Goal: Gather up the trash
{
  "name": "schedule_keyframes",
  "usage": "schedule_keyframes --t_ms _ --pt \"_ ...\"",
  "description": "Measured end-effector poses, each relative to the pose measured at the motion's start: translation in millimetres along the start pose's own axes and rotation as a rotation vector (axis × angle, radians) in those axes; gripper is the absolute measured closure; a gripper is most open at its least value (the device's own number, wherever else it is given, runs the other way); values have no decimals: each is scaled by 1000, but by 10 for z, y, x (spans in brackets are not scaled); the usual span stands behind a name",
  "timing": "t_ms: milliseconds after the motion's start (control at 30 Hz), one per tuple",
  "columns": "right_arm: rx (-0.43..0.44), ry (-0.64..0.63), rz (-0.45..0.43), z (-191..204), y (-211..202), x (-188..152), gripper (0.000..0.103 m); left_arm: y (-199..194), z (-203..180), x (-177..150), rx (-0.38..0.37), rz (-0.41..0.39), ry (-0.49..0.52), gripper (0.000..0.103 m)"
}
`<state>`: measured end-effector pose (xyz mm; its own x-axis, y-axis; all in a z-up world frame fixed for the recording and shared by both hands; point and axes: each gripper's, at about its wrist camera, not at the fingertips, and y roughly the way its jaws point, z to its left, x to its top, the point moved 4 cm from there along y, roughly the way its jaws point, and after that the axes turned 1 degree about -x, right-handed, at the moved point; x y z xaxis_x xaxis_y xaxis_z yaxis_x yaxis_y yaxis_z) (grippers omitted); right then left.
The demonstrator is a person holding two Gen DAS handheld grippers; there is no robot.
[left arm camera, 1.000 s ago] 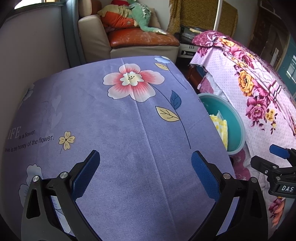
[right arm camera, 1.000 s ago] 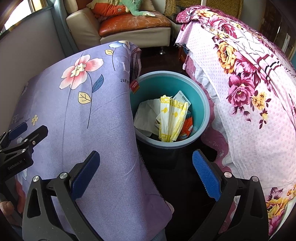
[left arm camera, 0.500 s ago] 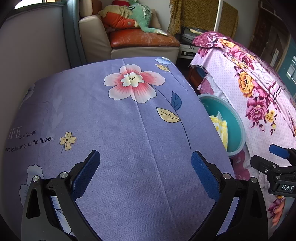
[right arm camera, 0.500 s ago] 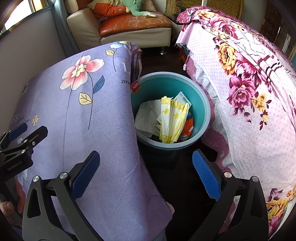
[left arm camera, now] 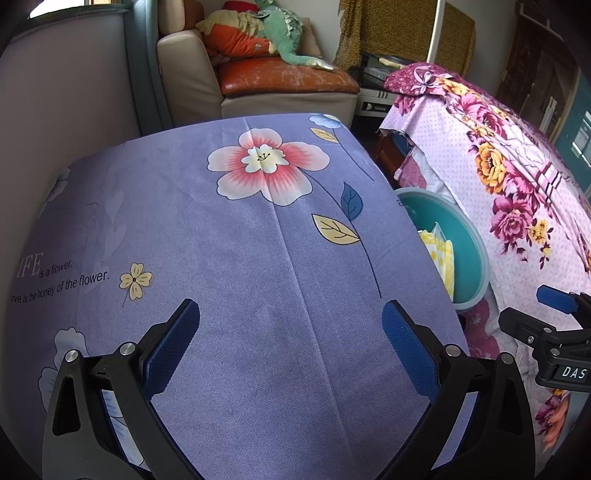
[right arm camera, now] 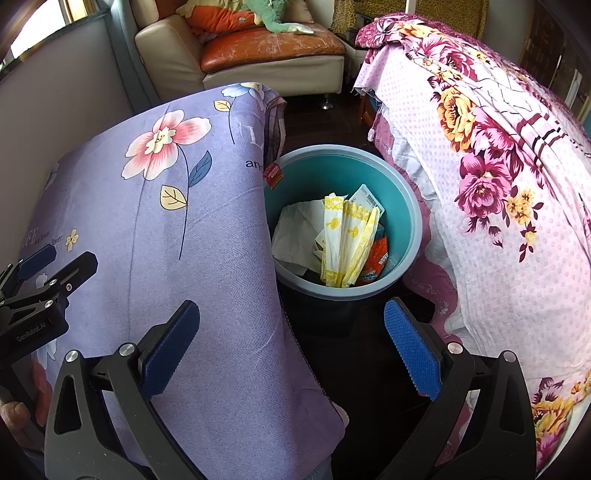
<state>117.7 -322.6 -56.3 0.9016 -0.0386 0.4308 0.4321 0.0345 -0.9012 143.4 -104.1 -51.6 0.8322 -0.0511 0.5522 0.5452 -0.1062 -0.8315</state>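
A purple flowered cloth (left arm camera: 258,258) covers the bench, bare from the near edge to the far one, with printed lettering at 9 o'clock. Beyond it at 12 o'clock stands a cream armchair (left arm camera: 192,74) with an orange seat cushion (left arm camera: 284,79) and a green soft toy (left arm camera: 284,33). At 3 o'clock a bed under a pink flowered sheet (right arm camera: 498,177) rises beside a strip of dark floor (right arm camera: 354,354).

Between bench and bed, on that floor, sits a teal bin (right arm camera: 412,206). In the left wrist view the cloth's edge hides most of it; only a slice of rim and yellow wrapper shows. What lies under the top layer of trash cannot be made out.

In the right wrist view the bin holds white crumpled paper (right arm camera: 299,232) at 9 o'clock, an orange packet (right arm camera: 376,258) at 4 o'clock, and yellow-and-white wrappers (right arm camera: 347,240) lying lengthwise, long axis from 6 to 12 o'clock, fanned slightly towards the far rim.

The left gripper (left arm camera: 291,343) hangs over the cloth, jaws spread wide and empty. The right gripper (right arm camera: 291,347) hangs above the near side of the bin, likewise wide apart with nothing between its pads
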Motion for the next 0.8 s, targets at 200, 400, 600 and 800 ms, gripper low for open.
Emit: schedule_keyframes --t_ms 200,400,600,800 --pt "1 0 1 4 1 1 7 -2 2 1 -1 -1 -1 4" --pt "-1 -3 2 17 4 10 7 -3 2 1 -1 -1 -1 4" --pt "1 -1 5 16 16 7 7 -9 5 -2 1 0 0 4" --pt "3 3 8 4 36 -17 7 -14 -7 -12 -1 2 1 4"
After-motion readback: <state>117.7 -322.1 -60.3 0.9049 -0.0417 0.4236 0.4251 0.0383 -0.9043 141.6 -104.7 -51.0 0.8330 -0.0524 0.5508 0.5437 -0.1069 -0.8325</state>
